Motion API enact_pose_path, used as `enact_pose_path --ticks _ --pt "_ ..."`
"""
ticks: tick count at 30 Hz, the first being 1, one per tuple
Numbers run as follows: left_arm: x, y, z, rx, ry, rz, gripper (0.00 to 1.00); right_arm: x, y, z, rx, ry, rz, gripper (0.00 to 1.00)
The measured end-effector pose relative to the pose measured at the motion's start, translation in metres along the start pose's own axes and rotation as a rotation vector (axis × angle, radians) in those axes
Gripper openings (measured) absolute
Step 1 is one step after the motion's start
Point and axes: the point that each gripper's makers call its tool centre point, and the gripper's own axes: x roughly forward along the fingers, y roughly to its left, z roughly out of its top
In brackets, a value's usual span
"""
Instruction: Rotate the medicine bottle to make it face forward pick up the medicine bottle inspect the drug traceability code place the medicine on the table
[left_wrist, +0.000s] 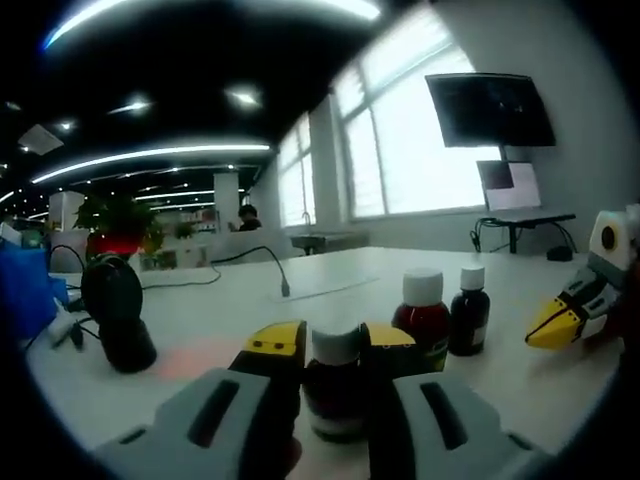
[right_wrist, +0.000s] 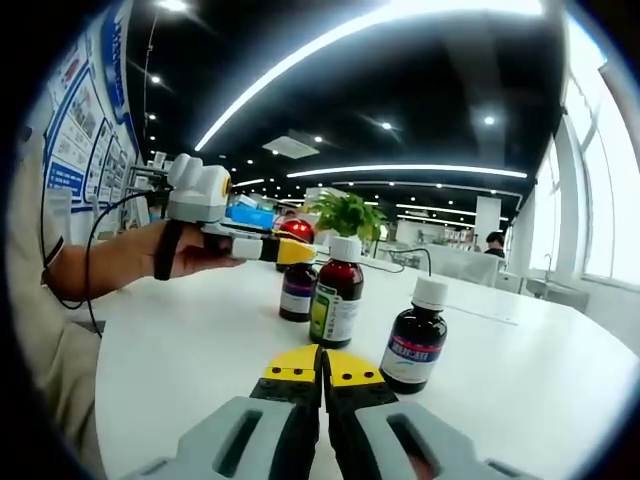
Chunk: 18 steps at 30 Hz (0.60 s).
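My left gripper (left_wrist: 335, 352) pinches a medicine bottle (left_wrist: 336, 388) on the counter (left_wrist: 330, 285), right gripper (right_wrist: 321, 369) jaws pressed together; lift, code check remain.

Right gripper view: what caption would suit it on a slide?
Right gripper shut on the white table, three medicine bottles ahead, left gripper at the farthest.

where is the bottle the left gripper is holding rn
In the left gripper view, the held bottle sits low centre between the left gripper's yellow-tipped jaws, in front of two other bottles.
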Motion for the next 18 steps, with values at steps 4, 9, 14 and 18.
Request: enact_pose_path --ticks 4,9,14,18 --pt "-0.0005 -0.0021 0.0003 0.013 -0.002 -0.003 0.12 -0.0002 -0.0006 0.0001 0.002 -0.002 0.0 0.0" --pt "-0.0022 -0.0031 0.0002 0.006 -0.005 -0.008 0.12 -0.0001 -0.0009 -0.0001 0.002 -0.002 0.001 0.0" --pt "-0.0041 -0.004 0.0002 0.003 -0.006 -0.023 0.12 0.0003 -0.0011 -0.0008 0.0 0.0 0.001 0.0" --pt "-0.0059 -0.0059 0.0002 0.005 -0.011 -0.037 0.12 0.0003 -0.001 -0.0009 0.001 0.001 0.001 0.0"
